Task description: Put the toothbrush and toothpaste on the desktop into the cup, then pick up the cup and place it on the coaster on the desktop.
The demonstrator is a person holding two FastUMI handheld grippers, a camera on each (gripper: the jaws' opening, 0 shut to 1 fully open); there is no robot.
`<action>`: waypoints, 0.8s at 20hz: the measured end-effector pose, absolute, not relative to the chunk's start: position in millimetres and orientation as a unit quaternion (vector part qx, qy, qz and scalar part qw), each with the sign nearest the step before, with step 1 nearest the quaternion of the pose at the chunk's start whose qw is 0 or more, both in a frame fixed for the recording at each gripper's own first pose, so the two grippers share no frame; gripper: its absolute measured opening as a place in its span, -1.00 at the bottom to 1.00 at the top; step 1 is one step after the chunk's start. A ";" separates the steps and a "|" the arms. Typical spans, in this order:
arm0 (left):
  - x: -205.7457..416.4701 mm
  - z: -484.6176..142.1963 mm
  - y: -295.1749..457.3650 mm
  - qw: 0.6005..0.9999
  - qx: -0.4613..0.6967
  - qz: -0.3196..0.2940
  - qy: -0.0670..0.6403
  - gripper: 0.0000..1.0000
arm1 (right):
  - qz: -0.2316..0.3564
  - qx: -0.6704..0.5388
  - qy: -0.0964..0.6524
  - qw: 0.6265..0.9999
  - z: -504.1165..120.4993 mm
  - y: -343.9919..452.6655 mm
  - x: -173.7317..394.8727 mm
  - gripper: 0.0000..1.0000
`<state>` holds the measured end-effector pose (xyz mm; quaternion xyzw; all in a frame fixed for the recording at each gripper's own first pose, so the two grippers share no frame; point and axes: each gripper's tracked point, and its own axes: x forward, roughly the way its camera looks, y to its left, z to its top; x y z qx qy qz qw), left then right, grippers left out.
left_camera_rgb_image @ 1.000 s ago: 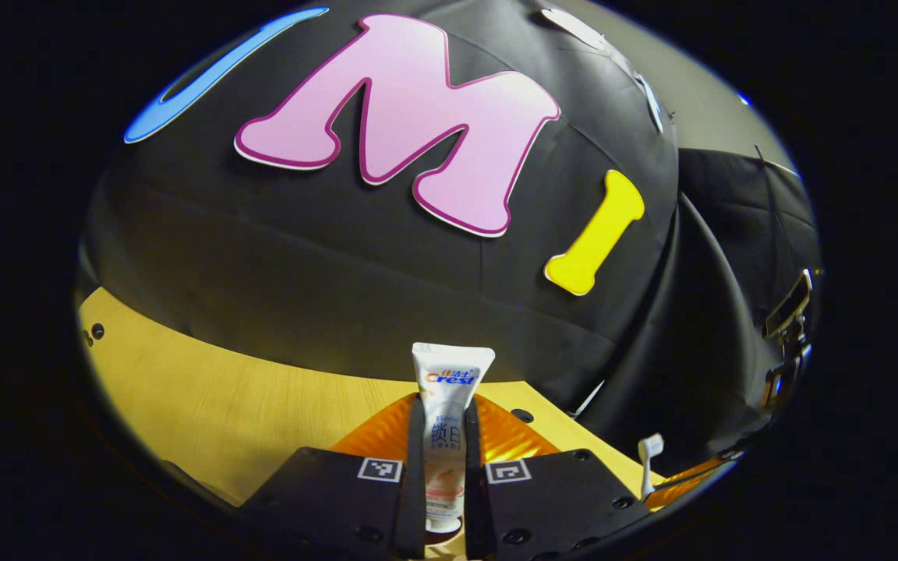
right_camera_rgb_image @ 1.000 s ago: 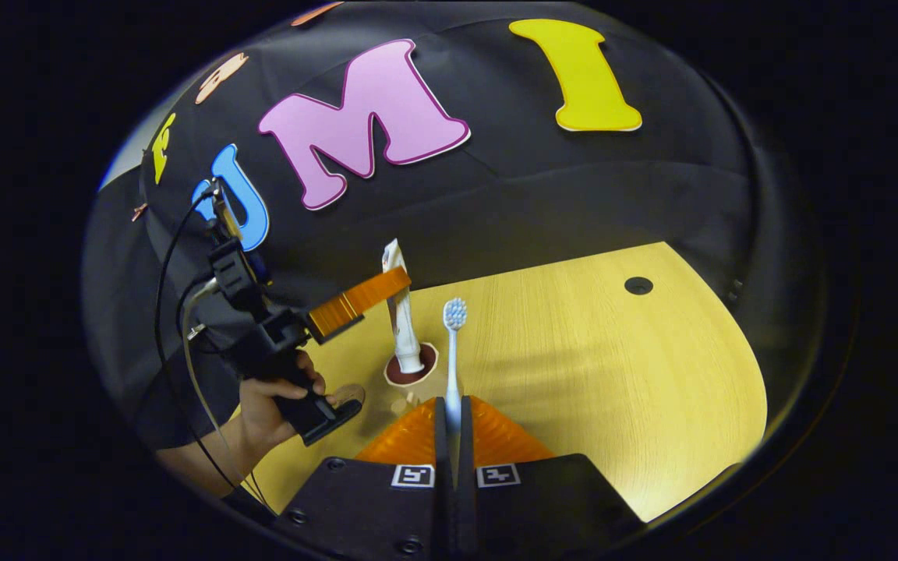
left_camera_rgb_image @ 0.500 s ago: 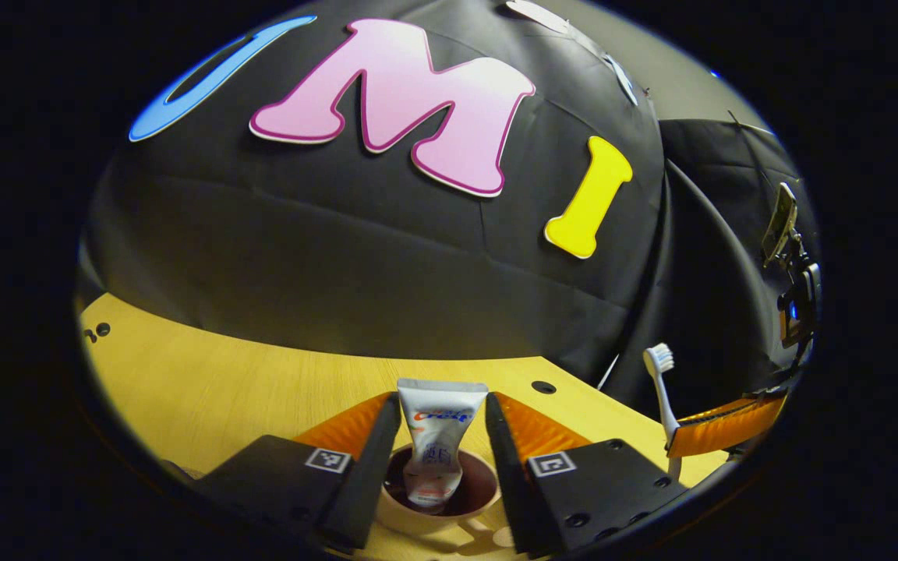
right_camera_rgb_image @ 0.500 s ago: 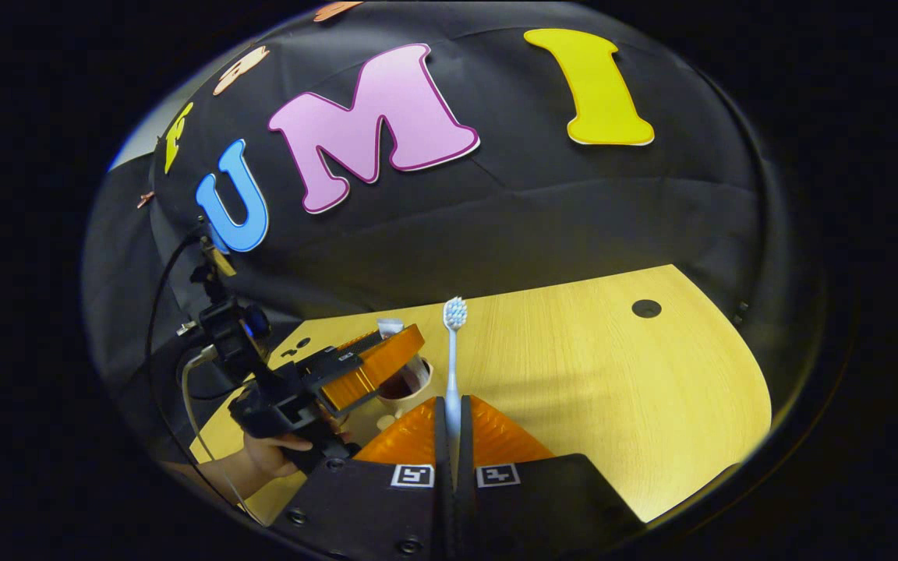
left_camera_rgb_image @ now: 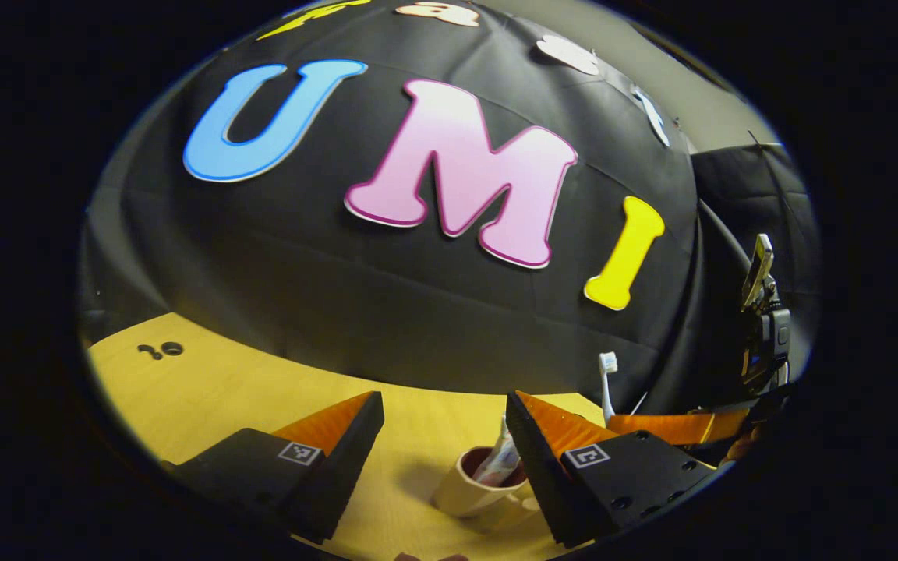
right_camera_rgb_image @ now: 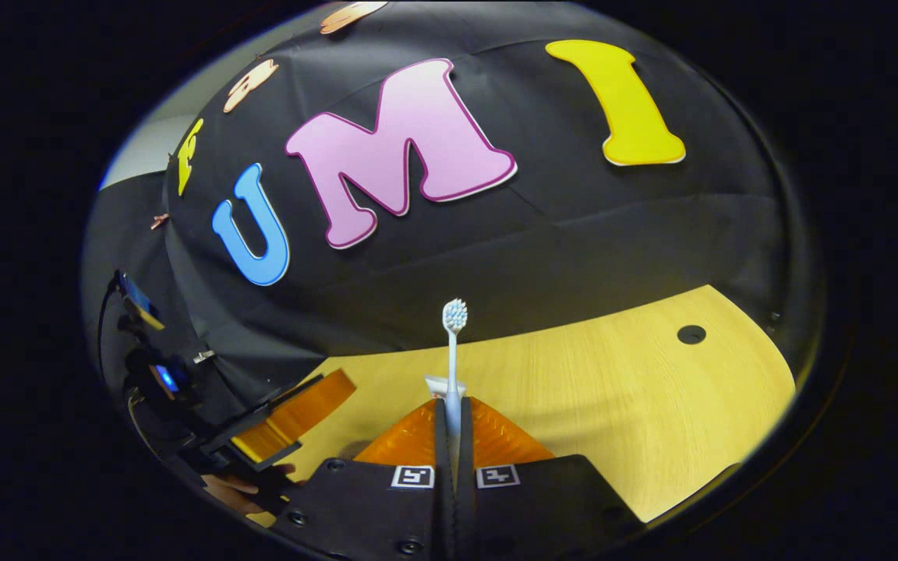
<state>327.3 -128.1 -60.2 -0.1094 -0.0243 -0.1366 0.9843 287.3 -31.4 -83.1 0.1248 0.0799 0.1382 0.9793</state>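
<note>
In the left gripper view a beige cup [left_camera_rgb_image: 471, 489] with a dark red inside stands on the wooden desktop [left_camera_rgb_image: 223, 382]. The white toothpaste tube [left_camera_rgb_image: 499, 463] leans inside it. My left gripper [left_camera_rgb_image: 441, 409] is open, and the cup sits low between its orange fingers, nearer the right one. My right gripper [right_camera_rgb_image: 453, 417] is shut on the stem of a white toothbrush [right_camera_rgb_image: 454, 343], bristles up. Just behind its fingertips the toothpaste tube's end [right_camera_rgb_image: 444, 383] peeks out. From the left gripper view the toothbrush [left_camera_rgb_image: 607, 382] stands upright to the right of the cup, in the right gripper's orange fingers [left_camera_rgb_image: 675, 426].
The left gripper [right_camera_rgb_image: 293, 413] and the hand [right_camera_rgb_image: 231, 489] holding it sit at the lower left of the right gripper view. Bare wooden desktop [right_camera_rgb_image: 613, 405] with a cable hole [right_camera_rgb_image: 691, 335] spreads to the right. Small holes [left_camera_rgb_image: 160, 349] mark the far left of the desk.
My left gripper opened, let the toothpaste drop into the cup and drew back to the left. My right gripper carried the toothbrush closer to the cup.
</note>
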 end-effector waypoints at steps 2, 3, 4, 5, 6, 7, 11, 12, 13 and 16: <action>311.9 -65.6 -105.6 0.983 -0.133 -0.122 -0.019 0.94 | 0.146 0.125 0.052 0.980 -71.4 -20.0 297.3 -0.90; 305.5 -69.9 -95.8 0.982 -0.146 -0.118 -0.014 0.94 | 0.149 0.123 0.042 0.980 -67.7 -15.4 301.6 -0.91; 300.4 -76.2 -86.9 0.981 -0.157 -0.111 -0.009 0.94 | 0.150 0.119 0.033 0.981 -65.7 -10.8 306.8 -0.90; 296.0 -80.5 -74.2 0.981 -0.168 -0.099 -0.007 0.94 | 0.151 0.116 0.025 0.981 -65.2 -7.1 311.5 -0.90; 291.4 -84.9 -66.6 0.980 -0.176 -0.095 -0.004 0.95 | 0.150 0.111 0.017 0.982 -64.8 -4.9 314.4 -0.91; 285.3 -87.6 -60.0 0.979 -0.185 -0.090 -0.002 0.94 | 0.148 0.105 0.007 0.983 -64.4 -3.2 318.3 -0.91; 270.7 -94.5 -39.9 0.978 -0.194 -0.073 0.000 0.95 | 0.150 0.068 -0.034 0.986 -67.2 11.3 331.5 -0.90; 268.5 -93.0 -38.3 0.978 -0.195 -0.071 -0.003 0.95 | 0.152 0.060 -0.043 0.986 -68.5 15.7 332.9 -0.91; 266.5 -90.0 -38.1 0.978 -0.197 -0.071 -0.006 0.95 | 0.153 0.046 -0.055 0.986 -69.1 20.2 333.9 -0.90; 262.8 -91.8 -39.6 0.977 -0.199 -0.079 -0.002 0.94 | 0.145 -0.003 -0.088 0.985 -69.6 24.9 334.6 -0.90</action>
